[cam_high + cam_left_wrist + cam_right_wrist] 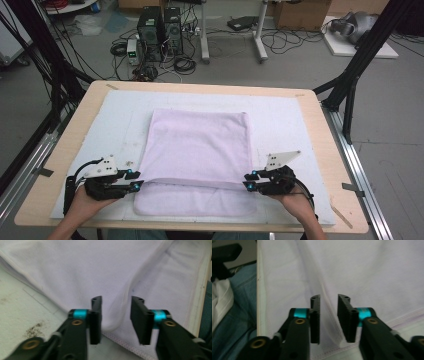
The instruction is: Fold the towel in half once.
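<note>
Pale purple towel (200, 145) in the middle of a white mat (290, 115) on a wooden table (314, 135). Lies mostly flat, with a long raised fold running across it near the person's side, from one tool to the other. Below that fold, one more strip of towel, flat on the mat. Left gripper (136, 181) at the left end of the fold, low on the mat, in the left hand (82, 200). Right gripper (248, 181) at the right end of the fold, in the right hand (297, 202). Both point in toward each other across the towel. In the left gripper view, left gripper (116, 315) with its two black jaws apart, a soft dip of towel (75, 270) in the gap, no squeeze on it. Hemmed edge of the towel just under the jaws, and bare mat (20, 302) with some dark specks (33, 330) off to one side. In the right gripper view, right gripper (329, 315) with jaws apart too, but a bit closer together. A thin ridge of towel (374, 270) stands up in the gap and leans against one jaw, not pinched. Some blue cloth (239, 302) past the edge of the mat there. Far behind the table, two black computer boxes (160, 32) and many cables on a grey floor (300, 70).
</note>
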Demonstrator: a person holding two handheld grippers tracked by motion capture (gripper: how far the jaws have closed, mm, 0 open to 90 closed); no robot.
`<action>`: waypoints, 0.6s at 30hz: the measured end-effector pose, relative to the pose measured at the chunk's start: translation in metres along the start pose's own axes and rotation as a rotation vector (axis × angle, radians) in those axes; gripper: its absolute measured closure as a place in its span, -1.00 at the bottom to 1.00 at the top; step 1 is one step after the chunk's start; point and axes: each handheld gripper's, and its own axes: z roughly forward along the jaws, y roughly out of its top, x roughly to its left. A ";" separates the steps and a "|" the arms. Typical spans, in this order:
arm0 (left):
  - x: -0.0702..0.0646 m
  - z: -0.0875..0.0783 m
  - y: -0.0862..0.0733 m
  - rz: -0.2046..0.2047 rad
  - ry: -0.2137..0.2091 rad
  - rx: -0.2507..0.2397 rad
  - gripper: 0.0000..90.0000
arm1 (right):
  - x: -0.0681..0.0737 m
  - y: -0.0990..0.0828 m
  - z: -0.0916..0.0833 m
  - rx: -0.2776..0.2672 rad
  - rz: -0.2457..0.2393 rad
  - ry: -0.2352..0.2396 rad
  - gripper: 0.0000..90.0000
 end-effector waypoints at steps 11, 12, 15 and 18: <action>0.002 0.033 0.000 0.004 -0.002 0.115 0.53 | -0.007 -0.002 0.032 0.110 -0.013 0.004 0.41; 0.002 0.036 -0.002 -0.001 0.001 0.132 0.50 | -0.006 -0.004 0.032 0.103 -0.013 0.004 0.41; 0.001 0.037 -0.004 0.010 0.016 0.119 0.54 | -0.006 -0.005 0.032 0.094 -0.025 -0.013 0.51; 0.000 0.037 -0.004 0.025 0.031 0.119 0.92 | -0.005 -0.004 0.033 0.105 -0.049 -0.020 0.90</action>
